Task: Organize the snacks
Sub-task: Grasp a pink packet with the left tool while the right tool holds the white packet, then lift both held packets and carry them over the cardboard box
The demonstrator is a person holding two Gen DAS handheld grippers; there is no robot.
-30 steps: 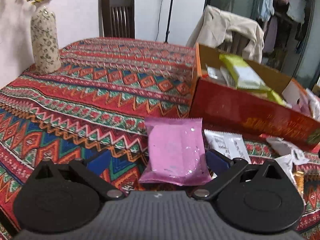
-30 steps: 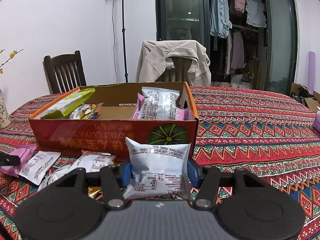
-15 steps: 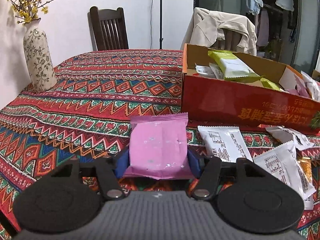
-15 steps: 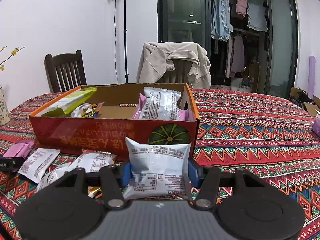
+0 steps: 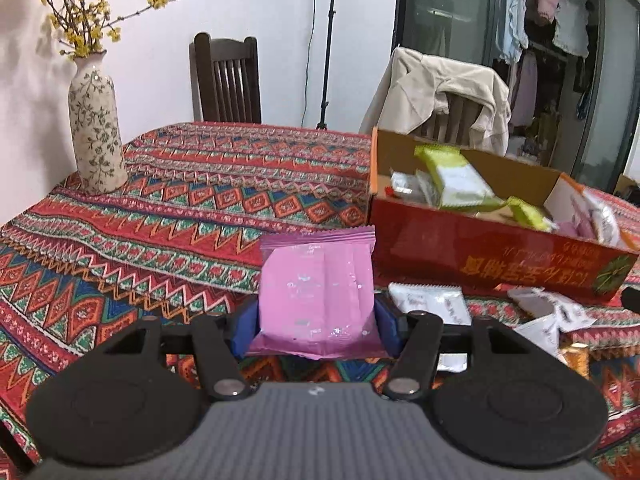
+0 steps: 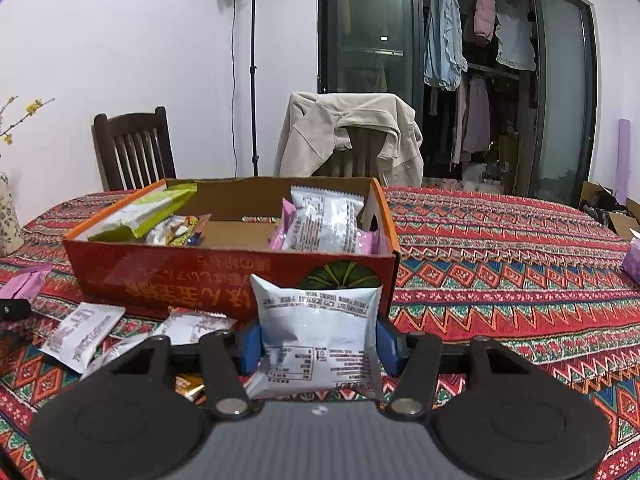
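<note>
Two Packets on the Way

Holding a pink packet [image 5: 316, 300], the left tongs [image 5: 316, 328] pinch it. The right tongs [image 6: 318, 344] pinch a white packet [image 6: 316, 336]. Next, I think, both go in the red box [image 6: 224, 276] mid-table.

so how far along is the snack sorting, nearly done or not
Partly done. The red box already holds green packets at its left end and white and pink ones at its right. In hand: the left tongs grip a pink packet, the right tongs a white packet. Left: several white packets and an orange one lie loose on the tablecloth.
</note>
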